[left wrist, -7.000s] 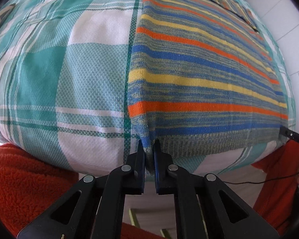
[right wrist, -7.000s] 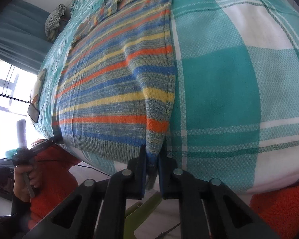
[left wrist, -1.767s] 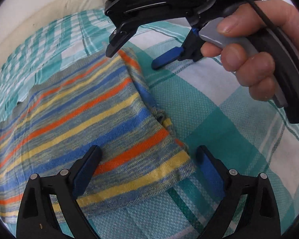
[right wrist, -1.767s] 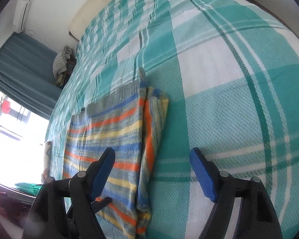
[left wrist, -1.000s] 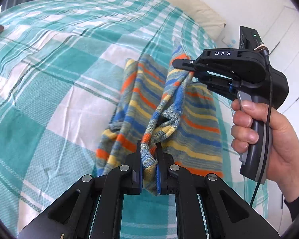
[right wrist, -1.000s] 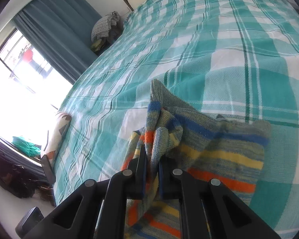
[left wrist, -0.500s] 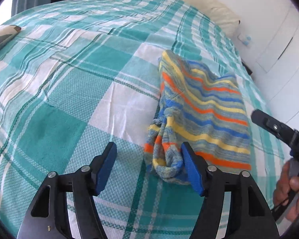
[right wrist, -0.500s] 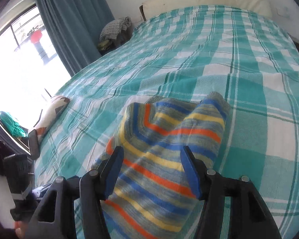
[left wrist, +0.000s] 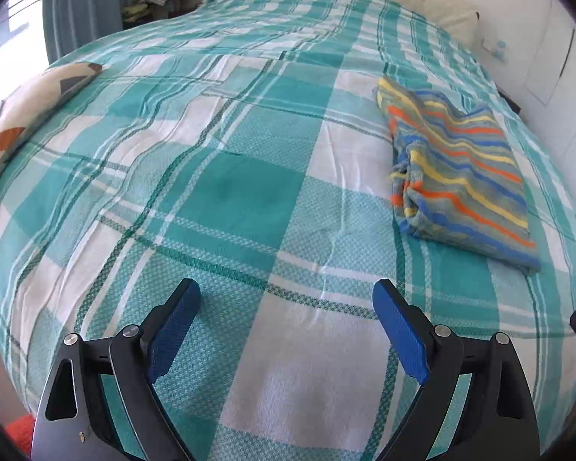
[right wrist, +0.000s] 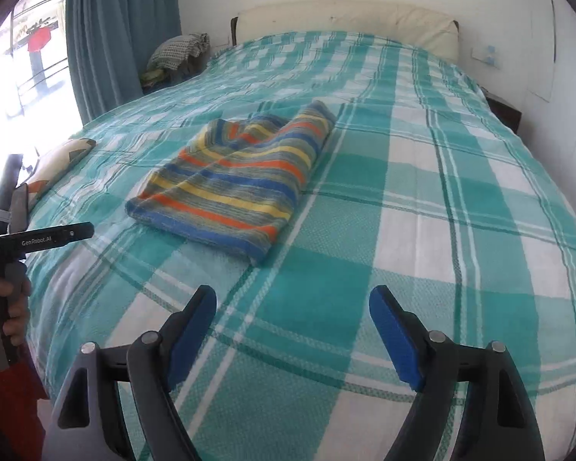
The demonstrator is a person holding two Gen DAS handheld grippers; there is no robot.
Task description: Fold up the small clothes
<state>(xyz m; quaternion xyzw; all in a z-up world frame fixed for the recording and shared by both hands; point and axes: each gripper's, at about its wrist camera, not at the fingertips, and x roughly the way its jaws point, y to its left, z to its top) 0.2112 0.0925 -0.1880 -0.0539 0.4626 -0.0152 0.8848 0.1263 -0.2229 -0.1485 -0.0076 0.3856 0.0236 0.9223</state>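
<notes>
- The sweater (right wrist: pixel 232 176) lies folded on the bed (right wrist: pixel 460 199); I judge this piece done.
- My left gripper (left wrist: pixel 286 330) and right gripper (right wrist: pixel 292 332) are spread wide, holding nothing.

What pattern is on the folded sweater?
Sweater: horizontal stripes of blue, orange and yellow on grey; clearest in the right wrist view.

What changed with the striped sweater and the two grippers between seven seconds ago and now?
The striped sweater, then spread flat and pinched at its hem corners, now lies as a folded bundle on the bed. The left hand-held gripper and right hand-held gripper have let go, opened and pulled back. The checked cover looks unchanged.
</notes>
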